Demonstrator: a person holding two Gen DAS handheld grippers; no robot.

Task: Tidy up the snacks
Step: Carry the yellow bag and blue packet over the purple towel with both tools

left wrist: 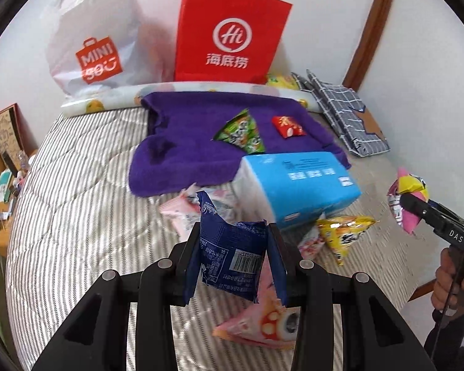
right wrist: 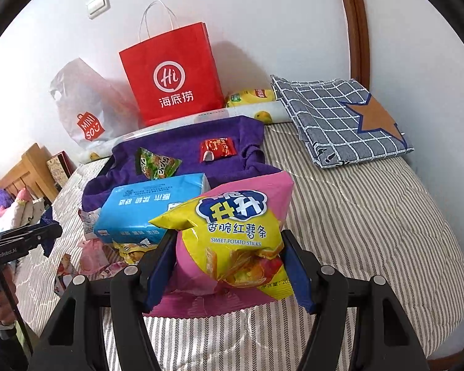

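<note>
Snacks: your left hand-held gripper [left wrist: 233, 262] pinches a blue packet [left wrist: 229, 247] above the bed [left wrist: 77, 170] | right hand-held gripper [right wrist: 229, 262] clamps yellow-pink chip bag [right wrist: 232, 235] | light, crinkly, crushable; hold by edges.

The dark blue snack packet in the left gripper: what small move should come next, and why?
Probably carry the dark blue snack packet, clamped in the left gripper, forward and set it on the purple towel. The green packet and the red packet already lie there.
</note>
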